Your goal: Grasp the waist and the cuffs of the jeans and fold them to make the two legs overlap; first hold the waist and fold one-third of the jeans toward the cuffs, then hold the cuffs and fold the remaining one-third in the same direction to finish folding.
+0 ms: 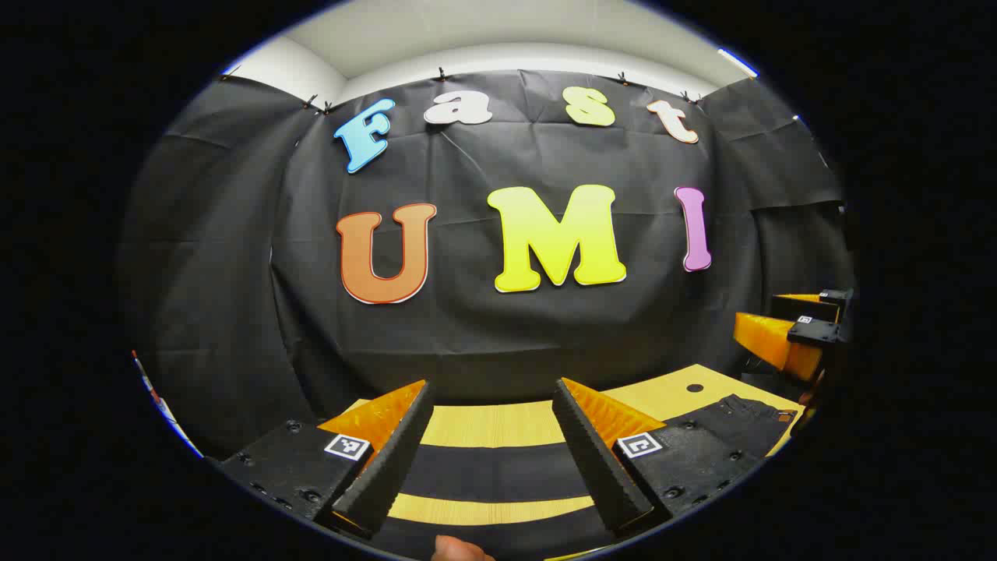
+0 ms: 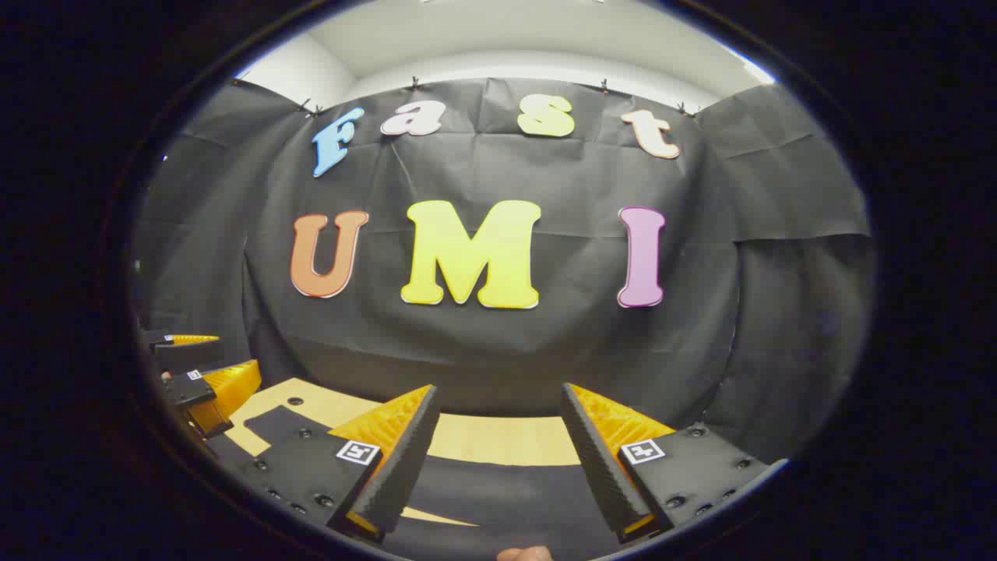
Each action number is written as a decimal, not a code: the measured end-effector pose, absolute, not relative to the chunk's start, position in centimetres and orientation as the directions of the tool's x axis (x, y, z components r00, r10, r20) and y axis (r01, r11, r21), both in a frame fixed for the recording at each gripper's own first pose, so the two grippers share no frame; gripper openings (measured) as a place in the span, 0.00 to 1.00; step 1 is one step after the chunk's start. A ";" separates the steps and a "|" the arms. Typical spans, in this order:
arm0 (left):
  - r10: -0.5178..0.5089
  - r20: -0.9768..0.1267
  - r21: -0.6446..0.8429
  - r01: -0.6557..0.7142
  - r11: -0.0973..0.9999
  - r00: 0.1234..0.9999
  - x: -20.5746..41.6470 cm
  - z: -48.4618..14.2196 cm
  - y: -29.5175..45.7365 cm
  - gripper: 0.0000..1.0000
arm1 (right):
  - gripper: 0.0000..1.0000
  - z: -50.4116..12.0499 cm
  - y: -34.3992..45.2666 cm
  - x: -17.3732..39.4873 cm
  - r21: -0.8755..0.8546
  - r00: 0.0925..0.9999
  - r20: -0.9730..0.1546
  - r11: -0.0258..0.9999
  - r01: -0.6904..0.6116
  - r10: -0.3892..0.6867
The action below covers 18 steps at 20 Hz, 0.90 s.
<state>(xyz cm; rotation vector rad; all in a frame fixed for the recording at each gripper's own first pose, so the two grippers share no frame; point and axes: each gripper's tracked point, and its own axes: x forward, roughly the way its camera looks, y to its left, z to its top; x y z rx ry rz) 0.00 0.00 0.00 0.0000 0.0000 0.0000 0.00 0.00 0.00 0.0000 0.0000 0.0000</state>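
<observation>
Dark jeans (image 1: 491, 471) lie flat on a light wooden table (image 1: 498, 425), their two legs showing as black bands with a strip of wood between them. The waist end (image 1: 736, 421) is off to the right in the left gripper view. My left gripper (image 1: 492, 383) hovers over the legs, open, with nothing between its fingers. In the right gripper view my right gripper (image 2: 499, 387) is also open over the jeans (image 2: 498, 491), holding nothing. Each gripper appears at the edge of the other's view: the right gripper (image 1: 779, 323) and the left gripper (image 2: 206, 362), both raised above the table.
The black cloth wall rises just behind the table's (image 2: 498, 440) far edge. A small round hole (image 1: 695, 387) marks the tabletop near the waist. A person's fingertip (image 1: 459, 549) pokes in at the bottom edge.
</observation>
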 end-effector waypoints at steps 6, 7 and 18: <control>0.025 -0.011 0.010 -0.025 1.000 1.000 1.0 -0.2 0.2 0.99 | 0.96 0.9 -1.2 0.7 -0.021 1.000 0.009 1.000 -0.017 0.018; 0.032 -0.019 0.010 -0.032 0.999 0.999 1.0 -0.2 0.3 0.99 | 0.95 0.9 -1.4 0.8 -0.023 1.000 0.005 1.000 -0.017 0.017; 0.098 0.062 -0.002 -0.098 0.995 0.993 0.9 8.7 2.3 0.99 | 0.94 9.4 -3.9 1.8 0.017 0.999 0.052 1.000 0.001 -0.002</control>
